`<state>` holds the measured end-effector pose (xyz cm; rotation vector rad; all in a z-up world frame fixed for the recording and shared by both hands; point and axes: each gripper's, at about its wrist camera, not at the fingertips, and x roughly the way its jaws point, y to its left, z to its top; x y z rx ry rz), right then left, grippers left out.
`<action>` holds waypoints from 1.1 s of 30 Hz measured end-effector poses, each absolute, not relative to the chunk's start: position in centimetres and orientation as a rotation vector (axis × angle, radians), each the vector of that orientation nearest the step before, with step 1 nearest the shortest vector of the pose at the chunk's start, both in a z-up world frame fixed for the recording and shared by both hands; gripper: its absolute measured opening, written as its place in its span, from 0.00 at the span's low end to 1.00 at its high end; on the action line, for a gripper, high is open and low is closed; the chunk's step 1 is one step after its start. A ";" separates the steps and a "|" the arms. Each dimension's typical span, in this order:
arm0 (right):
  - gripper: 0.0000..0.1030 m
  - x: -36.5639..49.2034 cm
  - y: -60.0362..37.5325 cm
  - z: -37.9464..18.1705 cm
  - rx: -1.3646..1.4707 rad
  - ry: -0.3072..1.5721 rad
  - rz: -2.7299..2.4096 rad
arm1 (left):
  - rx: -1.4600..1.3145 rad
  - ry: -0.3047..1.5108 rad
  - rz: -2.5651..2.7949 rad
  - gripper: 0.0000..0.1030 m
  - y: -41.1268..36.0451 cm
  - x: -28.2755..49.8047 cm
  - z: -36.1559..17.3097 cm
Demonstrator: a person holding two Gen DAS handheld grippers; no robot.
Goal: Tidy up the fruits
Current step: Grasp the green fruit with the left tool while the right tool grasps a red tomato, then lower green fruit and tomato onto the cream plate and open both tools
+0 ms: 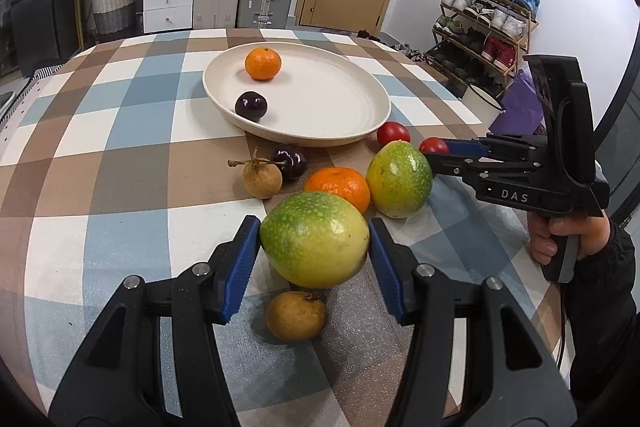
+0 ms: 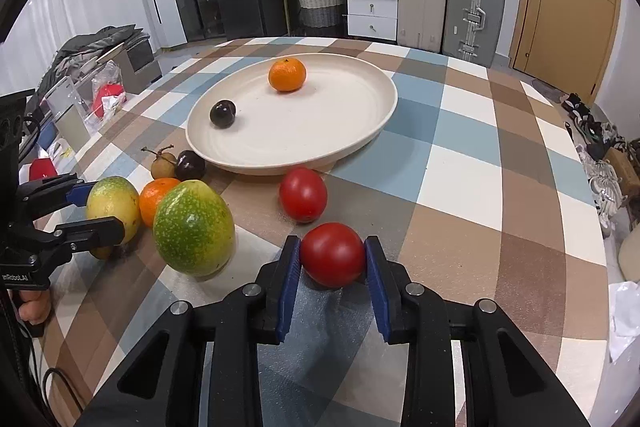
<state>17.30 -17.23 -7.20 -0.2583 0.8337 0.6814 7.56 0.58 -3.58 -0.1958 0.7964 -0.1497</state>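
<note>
Right, both my jaws are loaded. L gripper (image 1: 314, 247) pinches the green-yellow mango (image 1: 315, 239) across its middle, at 6 o'clock from the plate (image 1: 340, 131). R gripper (image 2: 332, 255) is pressed onto the near tomato (image 2: 332, 254), 5 o'clock from the plate. Mango: probably heavy-ish, smooth, may slip, so stay mid-belly. Tomato: soft, thin skin, squeeze lightly w/ pads.

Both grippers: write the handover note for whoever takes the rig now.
Left gripper: shut on a green-yellow mango, near the table edge.
Right gripper: shut on a red tomato.
Done: one tangerine and one dark plum lie in the plate.
Left on the cloth: second mango, second tangerine, second plum, two longans, second tomato.
Next, likely: carry both held fruits to the plate.
</note>
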 end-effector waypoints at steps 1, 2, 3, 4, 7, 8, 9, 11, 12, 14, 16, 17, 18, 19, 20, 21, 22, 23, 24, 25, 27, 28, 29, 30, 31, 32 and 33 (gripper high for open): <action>0.31 17.3 -17.3 -7.1 -0.255 0.829 0.680 | -0.198 0.792 -0.150 0.50 0.6 7.5 -3.5; 0.31 17.3 -17.4 -7.0 -0.253 0.823 0.681 | -0.199 0.789 -0.151 0.50 0.6 7.5 -3.5; 0.31 17.2 -17.5 -6.9 -0.247 0.816 0.682 | -0.200 0.788 -0.150 0.50 0.7 7.4 -3.5; 0.31 17.1 -17.6 -6.8 -0.240 0.810 0.684 | -0.200 0.786 -0.149 0.50 0.6 7.4 -3.5; 0.31 17.1 -17.9 -6.4 -0.224 0.792 0.684 | -0.205 0.776 -0.148 0.50 0.7 7.0 -3.3; 0.31 17.1 -18.0 -6.3 -0.221 0.787 0.682 | -0.209 0.773 -0.152 0.50 0.7 7.0 -3.3; 0.31 17.1 -18.1 -6.2 -0.214 0.780 0.685 | -0.209 0.769 -0.155 0.50 0.7 6.9 -3.1; 0.31 17.0 -18.3 -5.9 -0.205 0.767 0.685 | -0.201 0.760 -0.154 0.50 0.5 6.7 -2.8; 0.31 17.0 -18.4 -5.9 -0.202 0.763 0.685 | -0.200 0.754 -0.154 0.50 0.5 6.6 -2.6; 0.31 17.0 -18.4 -5.7 -0.199 0.754 0.683 | -0.200 0.745 -0.155 0.50 0.4 6.3 -2.2; 0.31 16.9 -18.5 -5.5 -0.195 0.743 0.685 | -0.194 0.731 -0.149 0.50 0.4 6.1 -1.8; 0.31 16.8 -18.6 -5.4 -0.191 0.735 0.688 | -0.191 0.724 -0.146 0.50 0.4 6.1 -1.6; 0.31 16.7 -18.6 -5.3 -0.190 0.730 0.688 | -0.185 0.717 -0.140 0.50 0.3 6.1 -1.3; 0.31 16.7 -18.6 -5.1 -0.188 0.725 0.690 | -0.178 0.711 -0.133 0.50 0.3 6.0 -1.2; 0.31 16.6 -18.7 -5.0 -0.184 0.717 0.692 | -0.169 0.703 -0.121 0.50 0.3 6.0 -0.9; 0.31 16.5 -18.8 -4.9 -0.180 0.711 0.694 | -0.166 0.699 -0.115 0.50 0.3 6.0 -0.8; 0.31 16.5 -18.8 -4.7 -0.176 0.706 0.697 | -0.163 0.694 -0.108 0.50 0.3 6.0 -0.6; 0.31 16.5 -18.8 -4.6 -0.173 0.702 0.696 | -0.160 0.688 -0.103 0.50 0.3 6.1 -0.5; 0.31 16.3 -18.8 -4.3 -0.171 0.694 0.698 | -0.155 0.681 -0.094 0.50 0.3 6.1 -0.3; 0.31 16.2 -18.8 -4.2 -0.168 0.685 0.704 | -0.151 0.674 -0.085 0.50 0.4 6.2 -0.2; 0.31 15.9 -18.8 -3.6 -0.152 0.666 0.717 | -0.156 0.664 -0.077 0.50 0.6 6.5 0.2; 0.31 15.9 -18.8 -3.5 -0.144 0.663 0.723 | -0.164 0.659 -0.075 0.50 0.7 6.7 0.4; 0.31 15.8 -18.7 -3.2 -0.142 0.662 0.727 | -0.169 0.652 -0.075 0.50 0.9 6.9 0.6; 0.31 15.8 -18.7 -3.1 -0.144 0.658 0.727 | -0.170 0.646 -0.073 0.50 1.0 7.2 0.8; 0.31 15.7 -18.6 -2.8 -0.146 0.653 0.727 | -0.167 0.641 -0.070 0.50 1.0 7.4 1.1; 0.31 15.8 -18.5 -2.6 -0.143 0.655 0.731 | -0.158 0.634 -0.064 0.50 1.0 7.6 1.4; 0.31 15.8 -18.4 -2.3 -0.137 0.655 0.737 | -0.150 0.629 -0.060 0.50 1.0 7.8 1.6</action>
